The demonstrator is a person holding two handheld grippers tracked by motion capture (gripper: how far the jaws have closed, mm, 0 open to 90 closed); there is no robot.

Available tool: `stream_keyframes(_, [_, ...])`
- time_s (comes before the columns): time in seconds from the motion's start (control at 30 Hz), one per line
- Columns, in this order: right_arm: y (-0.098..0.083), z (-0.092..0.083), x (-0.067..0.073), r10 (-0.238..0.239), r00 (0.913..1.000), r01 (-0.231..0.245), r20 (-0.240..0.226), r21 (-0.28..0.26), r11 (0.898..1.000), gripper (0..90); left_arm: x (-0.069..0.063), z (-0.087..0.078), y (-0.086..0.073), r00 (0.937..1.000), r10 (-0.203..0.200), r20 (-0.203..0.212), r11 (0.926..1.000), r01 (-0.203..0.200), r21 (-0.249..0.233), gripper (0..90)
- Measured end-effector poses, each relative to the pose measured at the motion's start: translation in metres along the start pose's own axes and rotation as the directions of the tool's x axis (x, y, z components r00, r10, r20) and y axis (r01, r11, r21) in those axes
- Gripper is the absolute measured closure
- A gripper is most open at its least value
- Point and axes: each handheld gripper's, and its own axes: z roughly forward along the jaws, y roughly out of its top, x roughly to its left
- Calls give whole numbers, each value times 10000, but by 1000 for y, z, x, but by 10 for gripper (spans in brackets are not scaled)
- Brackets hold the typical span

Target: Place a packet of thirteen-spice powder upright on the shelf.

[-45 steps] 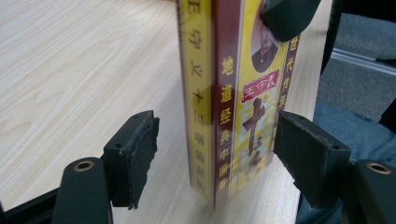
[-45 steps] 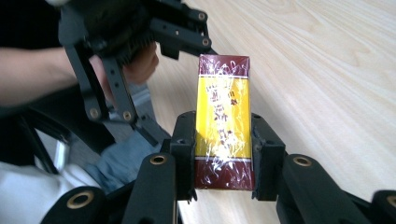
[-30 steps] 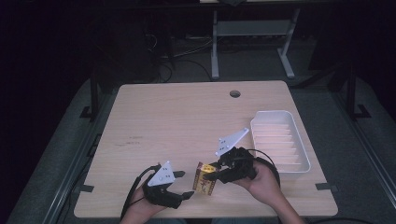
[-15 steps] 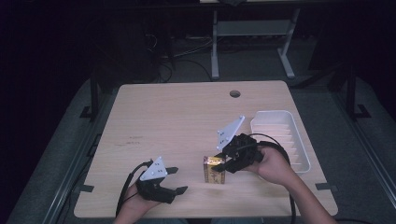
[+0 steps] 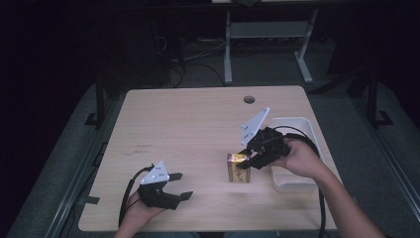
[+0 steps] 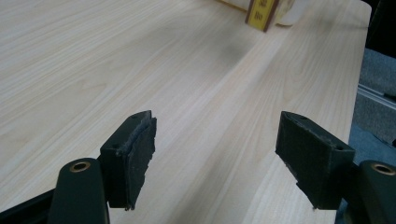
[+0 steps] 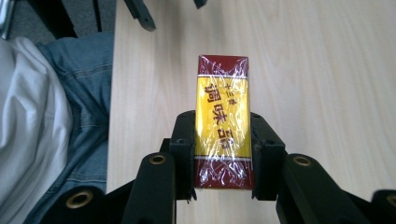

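Observation:
A yellow and dark red box (image 5: 237, 168) wrapped in clear film stands on end on the table's right half. My right gripper (image 5: 246, 162) is shut on it from the right; in the right gripper view the two jaws press both long sides of the box (image 7: 222, 121). My left gripper (image 5: 179, 185) rests low near the table's front edge, left of centre, open with nothing between its fingers (image 6: 135, 154). The bottom of the box (image 6: 264, 13) shows far off at the top of the left gripper view.
A white ridged tray (image 5: 292, 126) lies at the right edge of the wooden table (image 5: 188, 129), right behind my right hand. A round cable hole (image 5: 249, 99) sits near the far edge. The person's jeans and white shirt (image 7: 42, 121) lie beyond the table's front edge.
My right gripper has carried the box from the front centre to the right, towards the tray, and stood it on end. My left gripper has drawn back to the left, away from it.

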Motion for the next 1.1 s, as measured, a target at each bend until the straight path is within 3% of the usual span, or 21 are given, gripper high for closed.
stream_keyframes(0.17, [-7, -4, -10, 81, 9998, -90, 194, 471, 9989, 670, 6, 1, -3, 9998, -201, 59, 9998, 200, 75, 276])
stream_keyframes(0.27, [-14, -5, -20, 394, 9991, -406, 174, 777, 9962, 670, 11, 0, -4, 9995, -319, 68, 9995, 318, 39, 277])
stream_keyframes(0.47, [-22, -13, -30, 528, 9984, -537, 189, 520, 9972, 670, 20, -3, -6, 9986, -534, -27, 9986, 534, -31, 276])
stream_keyframes(0.7, [-30, -28, -41, 478, 9984, -498, 318, 678, 9965, 669, 25, -6, -8, 9979, -621, -169, 9981, 620, -52, 275])
stream_keyframes(1.1, [-57, -51, -61, 636, 9930, -713, 991, 765, 9945, 667, 30, -10, -12, 9960, -812, -367, 9967, 810, -64, 278])
